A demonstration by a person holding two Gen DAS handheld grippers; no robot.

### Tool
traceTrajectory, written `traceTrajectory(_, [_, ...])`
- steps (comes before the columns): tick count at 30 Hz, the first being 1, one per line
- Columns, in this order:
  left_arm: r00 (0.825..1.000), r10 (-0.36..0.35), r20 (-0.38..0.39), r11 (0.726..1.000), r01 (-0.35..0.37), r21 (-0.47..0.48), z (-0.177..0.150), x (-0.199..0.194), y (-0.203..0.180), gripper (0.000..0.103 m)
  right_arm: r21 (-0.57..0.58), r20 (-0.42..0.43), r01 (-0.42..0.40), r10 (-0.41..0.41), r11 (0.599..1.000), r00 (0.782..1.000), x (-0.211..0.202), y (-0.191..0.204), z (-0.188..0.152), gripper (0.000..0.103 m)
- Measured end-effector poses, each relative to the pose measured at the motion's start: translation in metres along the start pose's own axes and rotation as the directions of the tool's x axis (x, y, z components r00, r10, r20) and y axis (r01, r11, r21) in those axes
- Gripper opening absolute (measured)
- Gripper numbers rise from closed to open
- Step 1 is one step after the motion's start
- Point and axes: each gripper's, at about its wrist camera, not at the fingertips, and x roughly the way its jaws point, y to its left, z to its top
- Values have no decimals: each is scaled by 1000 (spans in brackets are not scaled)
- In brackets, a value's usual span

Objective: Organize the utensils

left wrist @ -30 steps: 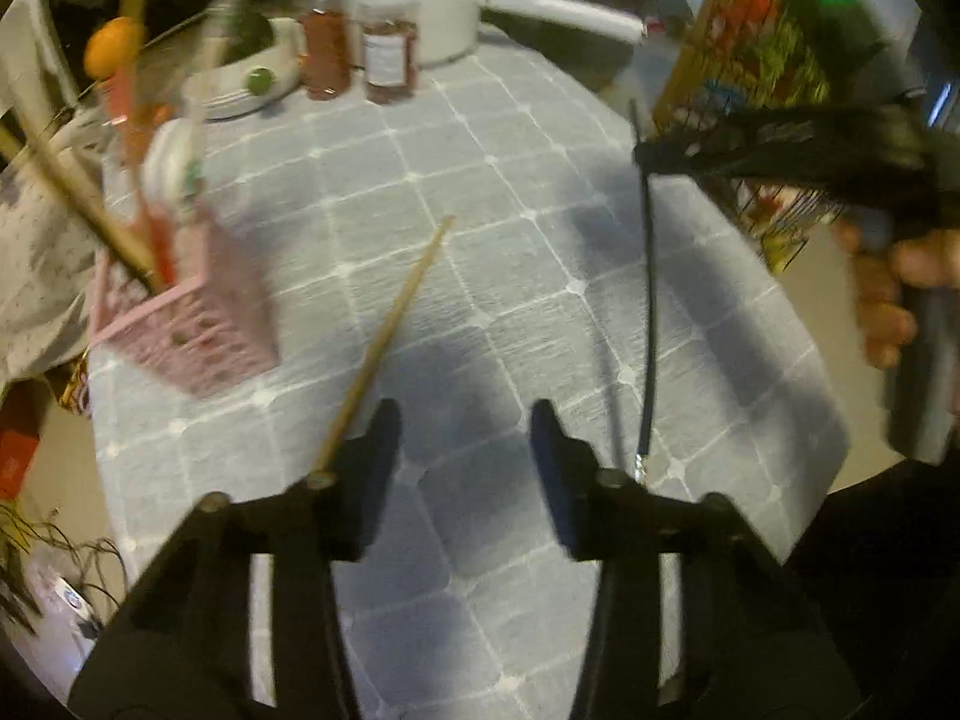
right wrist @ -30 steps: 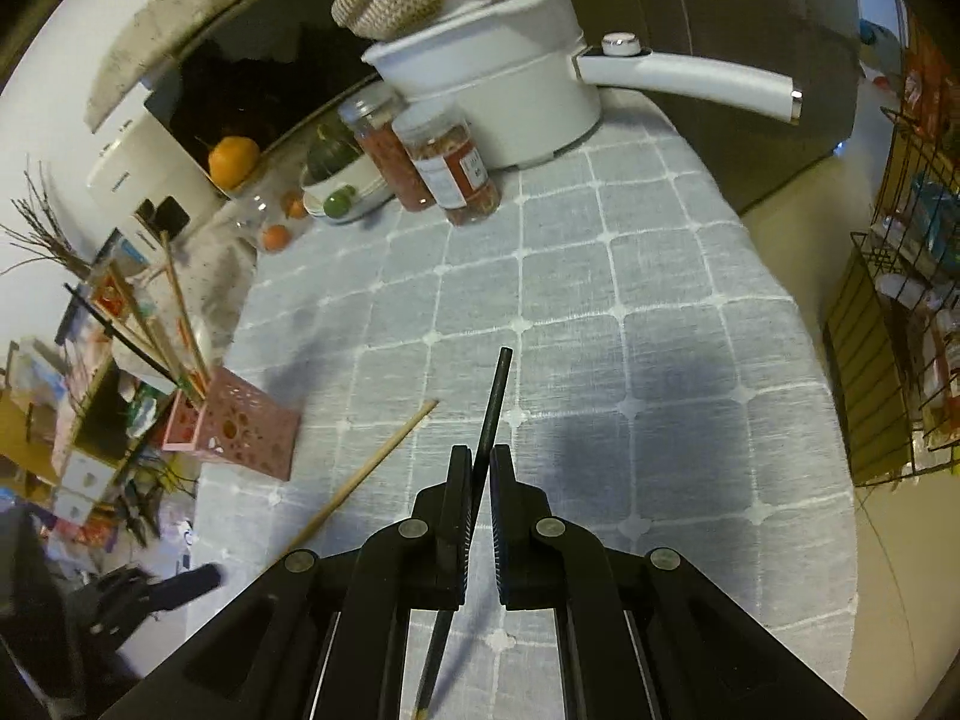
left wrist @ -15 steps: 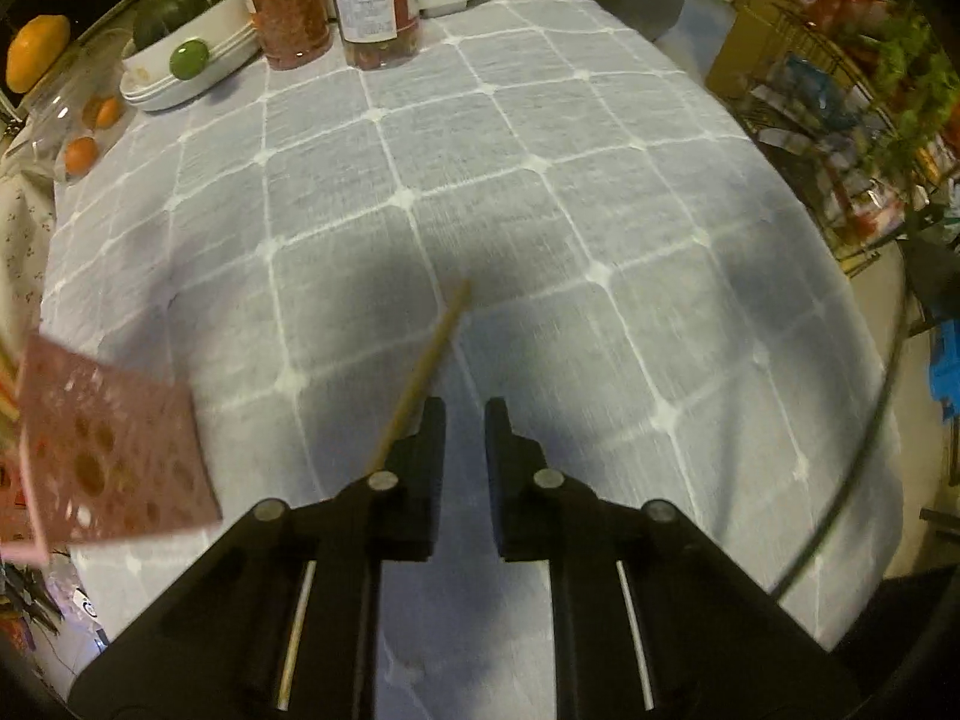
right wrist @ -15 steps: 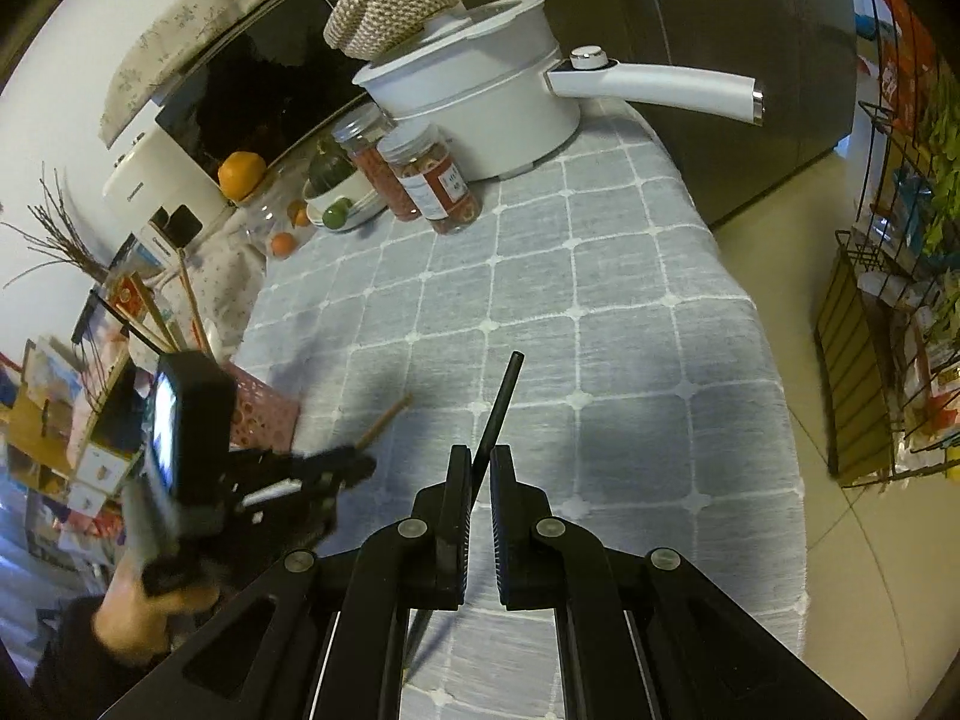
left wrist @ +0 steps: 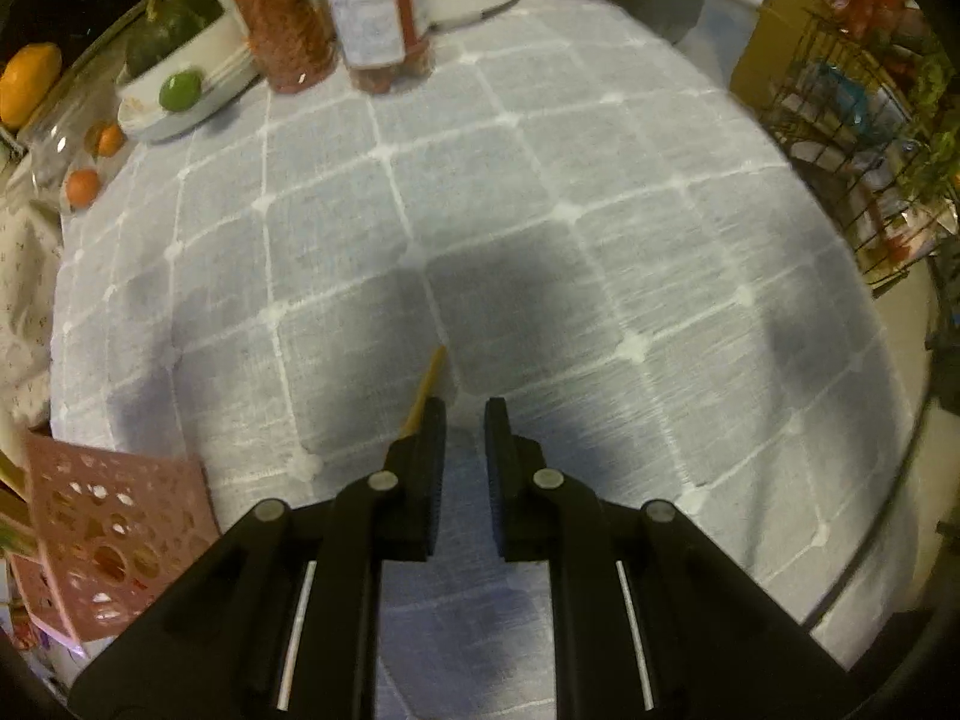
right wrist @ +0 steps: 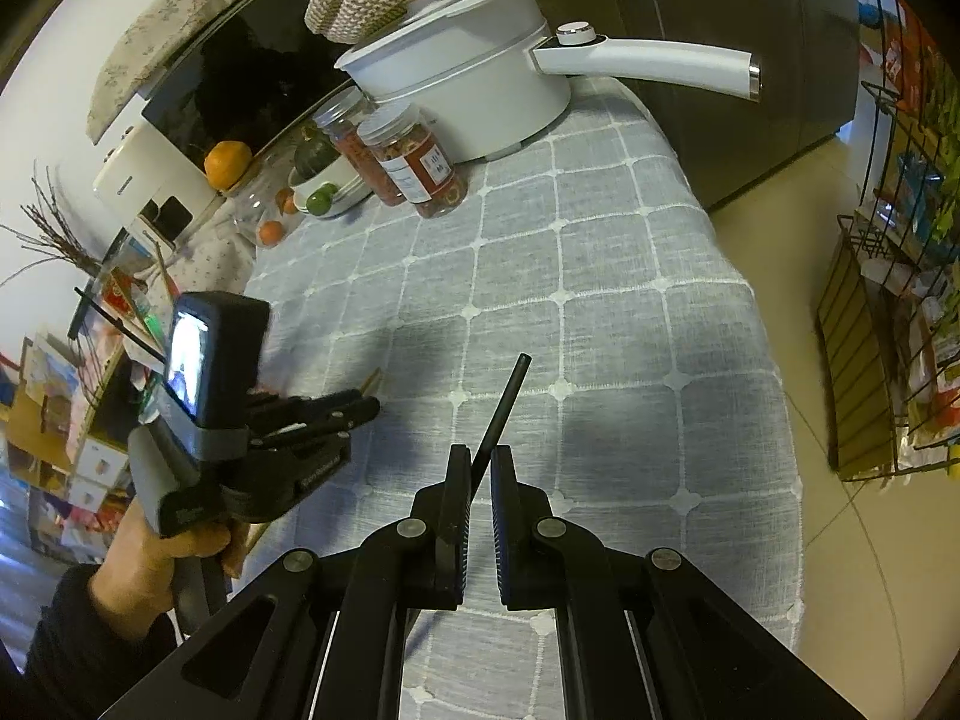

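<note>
- fingers of the left gripper stand narrowly apart with a slim gap and nothing between them; the wooden chopstick lies on the grey checked tablecloth, passing just outside the left finger.
- right gripper is closed on the black chopstick, which tilts up and forward from the pads, its tip above the tablecloth.
- seen from the right wrist, the left gripper sits to the left of the black chopstick, low over the tablecloth, held by a hand.
- pink perforated holder stands at the tablecloth's near left edge, left of the wooden chopstick.
- two jars, a white pot and a fruit bowl stand at the tablecloth's far end.
</note>
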Motion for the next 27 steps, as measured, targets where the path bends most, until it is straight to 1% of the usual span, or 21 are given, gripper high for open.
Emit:
traceTrajectory(3, [999, 35, 0, 998, -35, 49, 3, -4, -5, 14, 4, -1, -4, 4, 1000, 1000, 1, 0, 0, 6])
traceTrajectory(5, [999, 49, -19, 997, -48, 52, 5, 0, -3, 14, 4, -3, -2, 2, 1000, 1000, 2, 1, 1, 6])
traceTrajectory(7, [996, 62, -61, 998, -60, 32, 6, 11, 5, 14, 5, -5, -4, 4, 1000, 1000, 2, 2, 1, 6])
traceTrajectory(9, [995, 54, -87, 999, -54, 5, 2, 18, 14, 14, 1, -5, -3, 3, 1000, 1000, 3, 3, 1, 6])
traceTrajectory(10, [996, 35, -78, 999, -37, -20, 2, 19, 19, 14, 1, -5, -3, 3, 1000, 1000, 3, 3, 1, 6])
traceTrajectory(12, [996, 10, -84, 999, -14, -49, 2, 20, 24, 14, 1, -7, -3, 3, 1000, 1000, 3, 3, 1, 6])
traceTrajectory(14, [997, -3, -83, 998, -2, -61, 1, 20, 27, 13, 2, -7, -5, 5, 1000, 1000, 4, 3, 1, 6])
traceTrajectory(16, [997, 5, -77, 998, -9, -57, -1, 20, 28, 10, 6, -5, -8, 8, 1000, 1000, 4, 3, 1, 6])
traceTrajectory(18, [998, 36, -60, 999, -38, -30, -5, 17, 24, 6, 8, 1, -12, 12, 1000, 1000, 3, 4, 1, 6])
traceTrajectory(20, [999, 24, -36, 999, -25, -29, -11, 9, 21, 6, 4, 15, -17, 17, 1000, 1000, 0, 8, 0, 6])
traceTrajectory(23, [999, 23, 24, 1000, -23, -17, -23, -14, 16, 6, -8, 37, -20, 20, 1000, 999, -6, 15, 0, 6])
traceTrajectory(27, [993, 10, 119, 1000, -10, -1, -40, -55, 15, 6, -42, 75, -12, 15, 999, 997, -17, 29, -3, 6])
